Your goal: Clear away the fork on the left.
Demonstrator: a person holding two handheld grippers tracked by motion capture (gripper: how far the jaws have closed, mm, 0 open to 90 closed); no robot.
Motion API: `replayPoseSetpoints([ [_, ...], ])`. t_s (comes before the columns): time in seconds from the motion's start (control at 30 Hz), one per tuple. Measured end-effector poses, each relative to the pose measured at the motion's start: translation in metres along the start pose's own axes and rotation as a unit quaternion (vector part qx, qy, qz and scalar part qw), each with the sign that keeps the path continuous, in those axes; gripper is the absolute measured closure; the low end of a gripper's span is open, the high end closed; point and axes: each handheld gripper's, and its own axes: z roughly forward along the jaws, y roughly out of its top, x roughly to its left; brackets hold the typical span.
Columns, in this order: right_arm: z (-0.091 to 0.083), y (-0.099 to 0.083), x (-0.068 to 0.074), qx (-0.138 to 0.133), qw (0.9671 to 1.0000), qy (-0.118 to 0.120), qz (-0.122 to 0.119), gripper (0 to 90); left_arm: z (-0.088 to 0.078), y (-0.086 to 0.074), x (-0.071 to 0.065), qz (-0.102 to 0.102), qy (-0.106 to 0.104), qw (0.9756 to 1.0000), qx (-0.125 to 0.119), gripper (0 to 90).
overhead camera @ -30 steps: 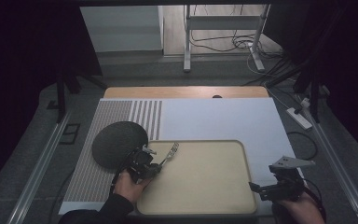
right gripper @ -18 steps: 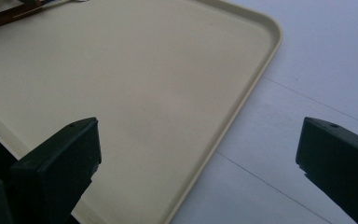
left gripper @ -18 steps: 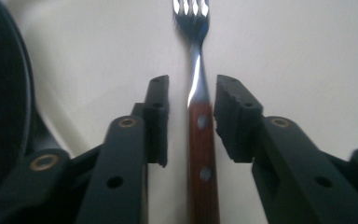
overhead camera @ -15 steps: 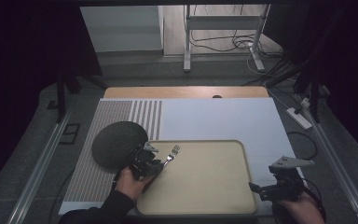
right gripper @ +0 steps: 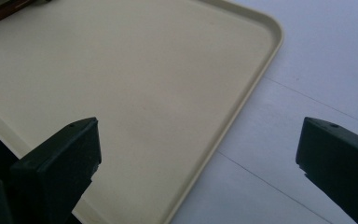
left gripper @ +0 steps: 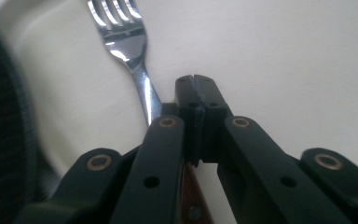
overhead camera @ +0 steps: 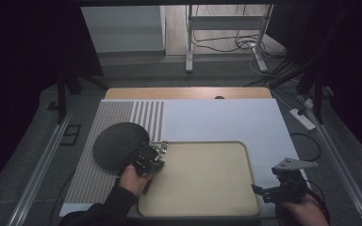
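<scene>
Left gripper (left gripper: 196,81), jaws pressed together, pinches a wood-handled fork (left gripper: 137,70), its tines stretching ahead of the fingertips over the beige tray (overhead camera: 202,174); the off-centre grip could let it swivel. Right gripper (right gripper: 198,154) hangs wide apart.

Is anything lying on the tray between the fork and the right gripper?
Nothing visible does. The tray floor is bare from the fork, beside the left gripper at its near-left corner, across to the right gripper.
</scene>
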Motion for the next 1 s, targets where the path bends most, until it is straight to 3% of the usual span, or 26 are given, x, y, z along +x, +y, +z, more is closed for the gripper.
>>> replayPoseSetpoints([
  [0.27, 0.000, 0.000, 0.000, 0.001, 1.0000, 0.000, 0.001, 0.5, -0.004, -0.003, 0.011, -0.014, 0.002, 0.9999, 0.004, 89.0],
  [0.53, 0.000, 0.000, 0.000, 0.001, 1.0000, 0.001, 0.001, 0.5, -0.009, -0.002, 0.011, 0.000, -0.011, 0.9999, -0.011, 83.9],
  [1.0, 0.000, 0.000, 0.000, 0.000, 1.0000, 0.002, 0.001, 0.4, -0.021, -0.004, 0.018, 0.021, -0.018, 0.9983, -0.051, 52.5],
])
